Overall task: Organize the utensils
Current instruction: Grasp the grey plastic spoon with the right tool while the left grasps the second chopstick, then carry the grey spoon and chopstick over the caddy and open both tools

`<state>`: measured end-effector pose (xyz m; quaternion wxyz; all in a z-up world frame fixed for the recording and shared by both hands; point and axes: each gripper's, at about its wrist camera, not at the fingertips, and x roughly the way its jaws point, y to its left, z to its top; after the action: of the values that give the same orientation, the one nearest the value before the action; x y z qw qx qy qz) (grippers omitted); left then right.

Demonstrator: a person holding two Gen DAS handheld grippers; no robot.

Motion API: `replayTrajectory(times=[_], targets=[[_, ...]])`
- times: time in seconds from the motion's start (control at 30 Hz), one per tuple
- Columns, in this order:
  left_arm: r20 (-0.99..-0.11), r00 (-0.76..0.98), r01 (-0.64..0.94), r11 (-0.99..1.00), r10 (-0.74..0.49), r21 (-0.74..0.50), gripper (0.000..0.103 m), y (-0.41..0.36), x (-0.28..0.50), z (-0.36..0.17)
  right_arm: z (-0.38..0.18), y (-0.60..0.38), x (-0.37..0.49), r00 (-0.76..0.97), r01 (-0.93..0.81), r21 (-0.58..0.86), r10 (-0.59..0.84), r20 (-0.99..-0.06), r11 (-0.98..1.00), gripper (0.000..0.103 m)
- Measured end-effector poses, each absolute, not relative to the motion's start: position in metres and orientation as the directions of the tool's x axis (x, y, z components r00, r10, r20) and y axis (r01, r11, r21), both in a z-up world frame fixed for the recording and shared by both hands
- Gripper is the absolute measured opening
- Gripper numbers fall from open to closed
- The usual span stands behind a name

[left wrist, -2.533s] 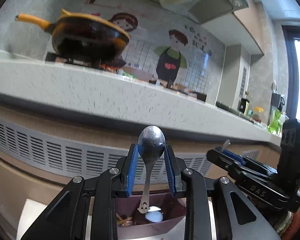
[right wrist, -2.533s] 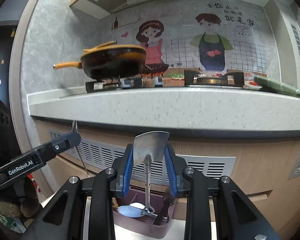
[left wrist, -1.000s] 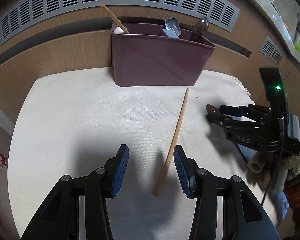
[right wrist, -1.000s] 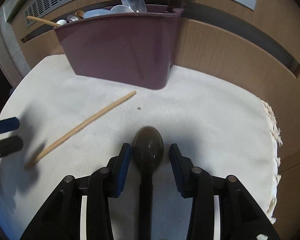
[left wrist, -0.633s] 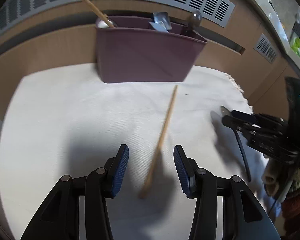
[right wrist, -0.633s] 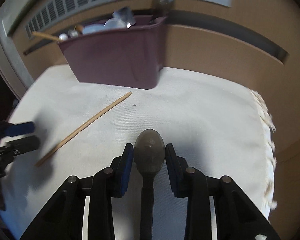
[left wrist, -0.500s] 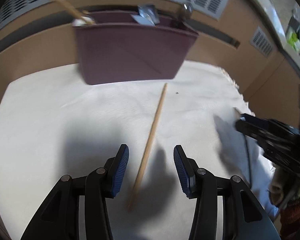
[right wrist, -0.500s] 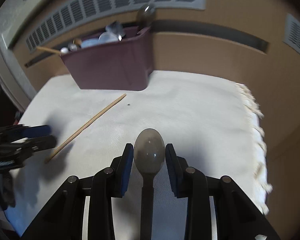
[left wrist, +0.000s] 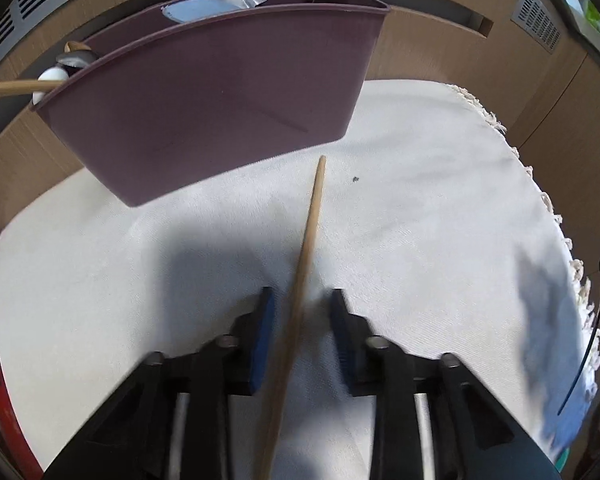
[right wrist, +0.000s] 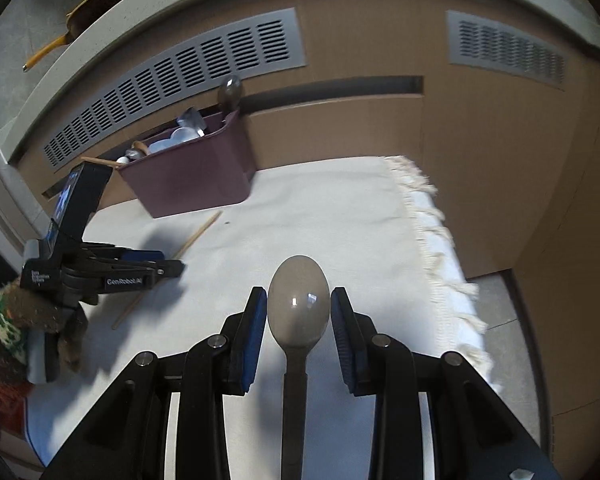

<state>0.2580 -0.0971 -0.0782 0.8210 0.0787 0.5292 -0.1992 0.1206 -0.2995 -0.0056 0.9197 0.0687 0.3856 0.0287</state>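
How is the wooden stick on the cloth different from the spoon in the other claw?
The chopstick is thin, straight, pale wood; the spoon is dark with a broad oval bowl. The chopstick lies on the cloth between the left gripper pads; the spoon is clamped in the right gripper.

Chopstick: bare pale wood, matt. Bin: maroon plastic, smooth, slight sheen. Cloth on the desk: off-white woven, coarse weave, fringed edge. Spoon: dark, smooth, glossy highlights on the bowl. Tongs: matt black plastic, blue ribbed pads, metal pins. Cabinet front: matt wood-look.
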Motion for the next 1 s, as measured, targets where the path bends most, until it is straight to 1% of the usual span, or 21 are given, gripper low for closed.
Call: replayTrajectory(times=[0.1,0.23,0.43,0.63,0.83,1.0], targets=[[-0.909,0.329,0.394,0.912,-0.257,-0.115,0.007,-0.089,0.250,-0.078,0.001,-0.307,0.112,0.708,0.010,0.172,0.114,-0.697,0.985,0.030],[-0.917,0.331,0.404,0.912,-0.223,-0.076,0.006,-0.081,0.220,-0.078,0.005,-0.304,0.107,0.718,-0.003,0.167,0.119,-0.686,0.986,0.030],[-0.931,0.297,0.432,0.899,-0.213,-0.068,0.006,-0.078,0.188,-0.078,-0.005,-0.302,0.108,0.700,-0.024,0.183,0.147,-0.699,0.983,0.030],[-0.930,0.249,0.419,0.896,-0.271,-0.149,0.009,-0.083,0.208,-0.078,-0.017,-0.305,0.115,0.683,-0.024,0.207,0.167,-0.711,0.978,0.030],[-0.940,0.239,0.460,0.881,-0.242,-0.109,0.010,-0.109,0.235,-0.078,-0.024,-0.302,0.122,0.672,-0.033,0.202,0.171,-0.720,0.979,0.030],[-0.948,0.255,0.486,0.873,-0.188,-0.042,0.010,-0.135,0.257,-0.077,-0.031,-0.300,0.128,0.661,-0.030,0.196,0.166,-0.732,0.980,0.030]])
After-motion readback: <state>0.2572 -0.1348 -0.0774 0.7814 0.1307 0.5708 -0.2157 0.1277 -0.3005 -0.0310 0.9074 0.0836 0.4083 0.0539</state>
